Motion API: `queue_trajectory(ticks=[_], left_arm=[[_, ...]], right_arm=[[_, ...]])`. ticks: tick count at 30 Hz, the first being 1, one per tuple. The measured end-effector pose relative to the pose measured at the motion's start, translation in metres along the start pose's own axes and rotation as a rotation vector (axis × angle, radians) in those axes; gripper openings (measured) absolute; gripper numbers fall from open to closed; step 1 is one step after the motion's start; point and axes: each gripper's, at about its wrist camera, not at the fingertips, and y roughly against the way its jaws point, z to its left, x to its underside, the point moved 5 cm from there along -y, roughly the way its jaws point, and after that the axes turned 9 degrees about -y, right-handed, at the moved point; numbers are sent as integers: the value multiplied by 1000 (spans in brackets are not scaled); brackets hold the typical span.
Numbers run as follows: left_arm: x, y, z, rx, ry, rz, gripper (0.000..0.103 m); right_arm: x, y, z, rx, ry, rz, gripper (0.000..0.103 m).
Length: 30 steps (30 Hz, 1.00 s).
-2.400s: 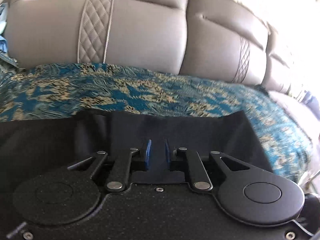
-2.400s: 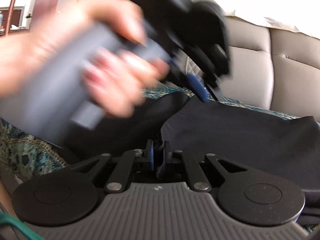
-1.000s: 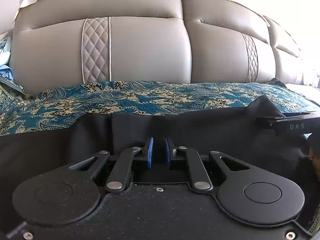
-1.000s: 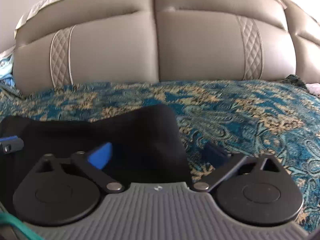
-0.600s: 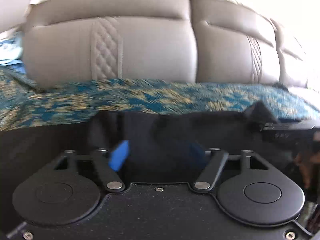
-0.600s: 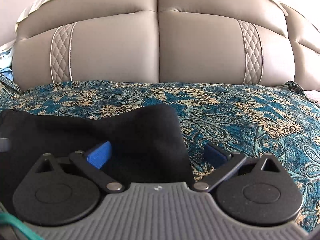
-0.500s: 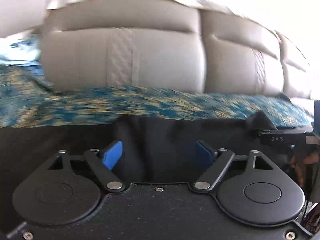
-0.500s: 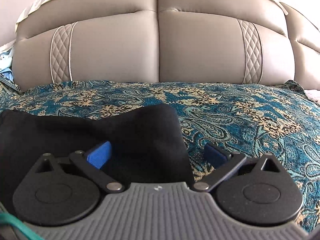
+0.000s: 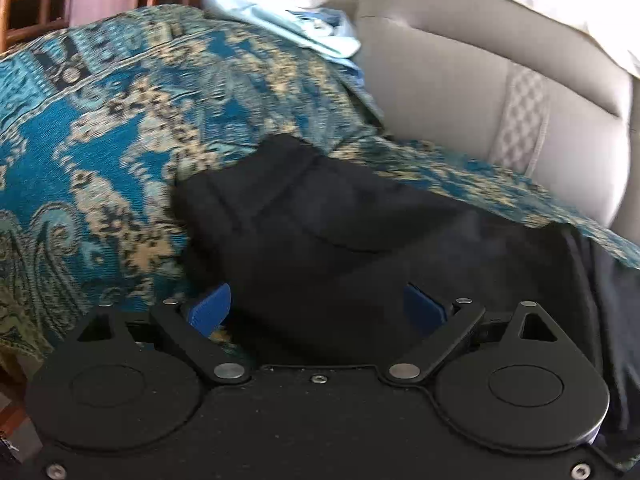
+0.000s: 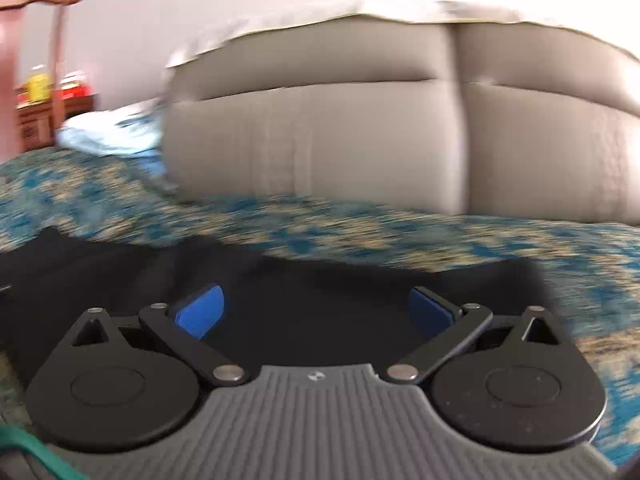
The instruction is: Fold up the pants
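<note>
The black pants lie folded on the teal patterned sofa cover, their left end a thick stacked edge. My left gripper hangs over that end with its jaws still opening; the blue pads stand wide and the cloth lies beneath them without being pinched. In the right wrist view the pants spread dark across the seat. My right gripper stands open above them, its blue pads far apart and holding nothing.
The beige leather sofa back rises behind the seat. A pale blue and white cloth lies at the sofa's left end. Wooden furniture stands beyond that end. The patterned cover continues to the right of the pants.
My left gripper let go of the pants, its jaws spreading wide, and swung left toward the garment's folded end. My right gripper, open throughout, also shifted left.
</note>
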Motion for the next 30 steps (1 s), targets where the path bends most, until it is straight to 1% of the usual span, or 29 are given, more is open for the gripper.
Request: queue_trajectory(ticks=[3, 5, 7, 8, 9, 10, 11, 15, 19, 23, 26, 27, 28, 30], left_arm=[[0, -8, 9, -35, 44, -9, 94], [2, -12, 12, -46, 61, -36, 95], [4, -17, 14, -52, 71, -47, 97], [5, -19, 15, -52, 83, -41, 97], [6, -24, 18, -42, 103, -30, 97], [7, -27, 20, -31, 120, -22, 99], [7, -27, 20, -28, 123, -33, 99], [8, -30, 21, -20, 119, -43, 102], [7, -32, 23, -20, 159, -58, 102], [5, -33, 23, -17, 151, -45, 102], [4, -31, 28, 0, 199, -55, 102], [4, -30, 31, 11, 232, -61, 100], [4, -28, 34, 16, 265, -62, 93], [7, -19, 39, 32, 323, -51, 85]], right_arm=[[18, -4, 29, -58, 8, 42, 103], [31, -8, 40, -70, 5, 72, 103], [46, -12, 46, -60, 5, 98, 103], [51, -10, 50, -39, 42, 65, 103], [58, -10, 55, -12, 106, 43, 103], [62, -9, 58, 3, 144, 27, 103], [63, -6, 61, 10, 154, 9, 103], [61, -7, 57, 3, 119, 24, 103], [63, -6, 59, 16, 135, 6, 103], [65, -5, 59, 14, 133, -1, 103], [66, -4, 59, 16, 135, -7, 103], [66, -4, 59, 16, 135, -8, 103], [66, -4, 59, 15, 135, -9, 103], [66, -4, 59, 14, 135, -11, 103]])
